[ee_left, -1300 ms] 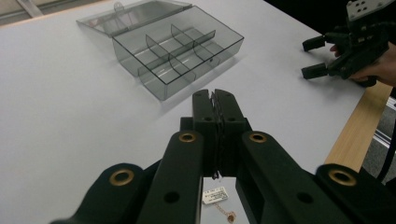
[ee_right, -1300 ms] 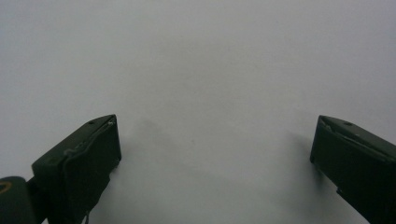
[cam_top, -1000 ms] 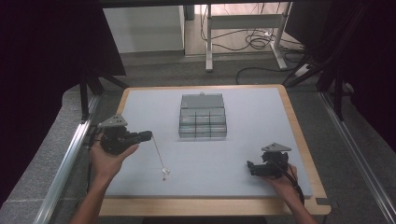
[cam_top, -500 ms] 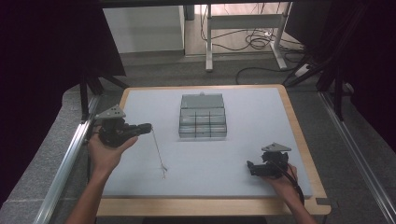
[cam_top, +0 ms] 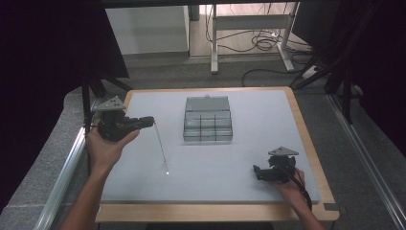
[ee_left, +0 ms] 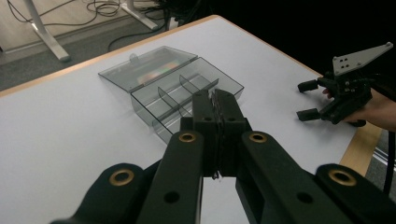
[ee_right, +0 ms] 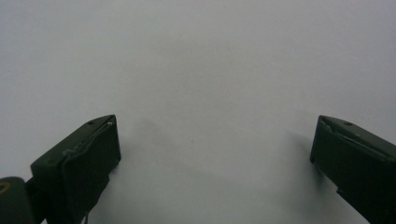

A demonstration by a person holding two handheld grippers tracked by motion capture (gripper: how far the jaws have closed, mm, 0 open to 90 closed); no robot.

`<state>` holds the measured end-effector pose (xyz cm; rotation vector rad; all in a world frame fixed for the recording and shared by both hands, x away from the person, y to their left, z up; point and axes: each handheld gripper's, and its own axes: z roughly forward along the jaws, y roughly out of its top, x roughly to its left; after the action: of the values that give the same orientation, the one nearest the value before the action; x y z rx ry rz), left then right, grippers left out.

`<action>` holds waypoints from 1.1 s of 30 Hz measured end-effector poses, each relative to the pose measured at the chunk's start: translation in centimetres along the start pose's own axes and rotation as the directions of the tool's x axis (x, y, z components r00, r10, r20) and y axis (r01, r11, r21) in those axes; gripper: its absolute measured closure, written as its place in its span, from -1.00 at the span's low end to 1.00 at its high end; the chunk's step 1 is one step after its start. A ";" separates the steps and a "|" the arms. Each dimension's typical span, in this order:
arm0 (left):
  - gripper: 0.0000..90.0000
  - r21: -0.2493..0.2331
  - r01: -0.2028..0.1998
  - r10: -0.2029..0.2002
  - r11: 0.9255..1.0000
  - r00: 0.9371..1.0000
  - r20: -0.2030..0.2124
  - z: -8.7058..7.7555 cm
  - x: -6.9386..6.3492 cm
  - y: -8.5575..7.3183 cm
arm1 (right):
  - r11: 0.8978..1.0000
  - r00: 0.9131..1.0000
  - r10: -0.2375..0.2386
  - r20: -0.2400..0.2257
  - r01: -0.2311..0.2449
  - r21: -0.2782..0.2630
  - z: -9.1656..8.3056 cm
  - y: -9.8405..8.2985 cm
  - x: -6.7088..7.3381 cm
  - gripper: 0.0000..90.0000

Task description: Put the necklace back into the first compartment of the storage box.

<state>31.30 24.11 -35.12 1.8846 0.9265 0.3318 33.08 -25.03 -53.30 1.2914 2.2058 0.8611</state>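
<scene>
Left gripper (cam_top: 149, 120) is pinching a thin chain (cam_top: 161, 148), jaws together on its top | chain is dangling, its lower end (cam_top: 167, 172) near the mat (cam_top: 249, 158) left of the open box (cam_top: 208, 120) | right gripper (cam_top: 257, 173) is resting on the mat, jaws apart, holding nothing.

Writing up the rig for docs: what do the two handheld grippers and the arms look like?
Both grippers, left gripper and right gripper, are black, each with two blocky jaws. The left one's linkage arms carry brass-coloured pivot rings. Each has a grey three-cornered plate on top, drilled with small holes. A black cable trails from the right one. The forearms are bare, no sleeves or gloves.
</scene>
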 end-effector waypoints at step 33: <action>0.99 -0.049 -0.020 0.019 0.999 0.999 -0.027 -0.6 0.0 4.8 | 1.000 1.000 0.001 0.000 -0.001 0.001 0.0 0.0 0.0 -0.97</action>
<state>33.11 23.35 -30.66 1.8490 0.9105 0.3891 33.07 -25.02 -53.30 1.2935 2.2053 0.8606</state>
